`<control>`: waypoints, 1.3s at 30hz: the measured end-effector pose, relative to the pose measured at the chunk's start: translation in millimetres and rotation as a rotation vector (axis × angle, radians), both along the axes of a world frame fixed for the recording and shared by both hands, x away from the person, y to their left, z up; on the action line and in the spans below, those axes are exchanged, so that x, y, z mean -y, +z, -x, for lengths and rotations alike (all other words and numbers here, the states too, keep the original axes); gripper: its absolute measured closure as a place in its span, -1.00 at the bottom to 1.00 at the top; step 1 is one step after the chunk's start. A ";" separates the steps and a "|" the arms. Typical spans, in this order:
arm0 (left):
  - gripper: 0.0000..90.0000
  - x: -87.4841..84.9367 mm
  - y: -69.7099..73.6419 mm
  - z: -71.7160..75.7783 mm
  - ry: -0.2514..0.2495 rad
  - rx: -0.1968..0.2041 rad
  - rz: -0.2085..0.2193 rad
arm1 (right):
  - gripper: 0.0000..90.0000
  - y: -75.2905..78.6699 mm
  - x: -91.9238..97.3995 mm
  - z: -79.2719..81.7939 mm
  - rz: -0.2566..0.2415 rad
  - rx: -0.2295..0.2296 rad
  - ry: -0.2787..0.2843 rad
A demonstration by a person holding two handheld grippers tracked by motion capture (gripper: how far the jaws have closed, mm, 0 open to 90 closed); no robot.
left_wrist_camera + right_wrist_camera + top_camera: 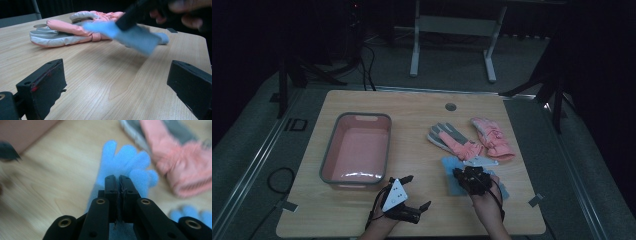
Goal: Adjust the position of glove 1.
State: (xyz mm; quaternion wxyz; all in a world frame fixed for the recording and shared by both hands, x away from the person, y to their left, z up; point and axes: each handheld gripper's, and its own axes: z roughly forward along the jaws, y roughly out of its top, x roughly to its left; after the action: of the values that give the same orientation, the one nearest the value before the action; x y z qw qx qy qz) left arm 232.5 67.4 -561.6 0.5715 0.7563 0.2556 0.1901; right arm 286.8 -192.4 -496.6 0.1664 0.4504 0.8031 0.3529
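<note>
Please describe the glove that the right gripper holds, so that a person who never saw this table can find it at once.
On the wooden table, look right of the pink basin, at the near edge under the right gripper. The blue glove hangs pinched in its shut jaws. Unlike the pink-and-grey gloves behind it, it is fuzzy and plain light blue.

Two pink gloves [472, 140], seemingly two blue gloves [452, 175], one basin [328, 165]

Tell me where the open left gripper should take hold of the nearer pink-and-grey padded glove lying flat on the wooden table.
Probably the ribbed pink cuff of the nearer pink-and-grey padded glove, approached from above. It lies flat, fingers pointing away, cuff toward the person; the cuff looks thick and bunched, likely easier to pinch than the flat grey palm. The left gripper stands open.
</note>
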 end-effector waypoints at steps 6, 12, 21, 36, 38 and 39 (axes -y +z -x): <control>-0.96 0.1 0.0 -0.1 -0.002 0.000 0.000 | 0.90 -25.0 3.3 1.8 0.042 -0.034 -0.025; -0.96 0.3 0.0 0.0 -0.003 0.000 -0.001 | 0.88 -36.1 3.9 -2.5 0.051 -0.049 -0.023; -0.96 0.2 0.0 0.0 -0.001 0.000 -0.001 | 0.55 -49.0 3.3 -7.7 0.069 -0.049 0.014; -0.96 0.0 0.0 -0.1 -0.002 0.000 -0.001 | 0.35 -4.8 48.9 -15.9 0.071 0.055 0.160; -0.96 0.1 0.0 -0.2 -0.001 -0.002 0.000 | 0.40 0.3 65.8 -19.8 0.070 0.059 0.157; -0.96 0.0 0.0 -0.3 -0.001 -0.002 0.001 | 0.40 1.5 73.5 -21.4 0.077 0.058 0.173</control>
State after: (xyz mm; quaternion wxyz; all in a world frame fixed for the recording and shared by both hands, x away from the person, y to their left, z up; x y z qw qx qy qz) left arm 232.7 67.4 -561.6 0.5715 0.7564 0.2561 0.1890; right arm 308.2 -265.9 -495.1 0.1759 0.3622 0.8468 0.3477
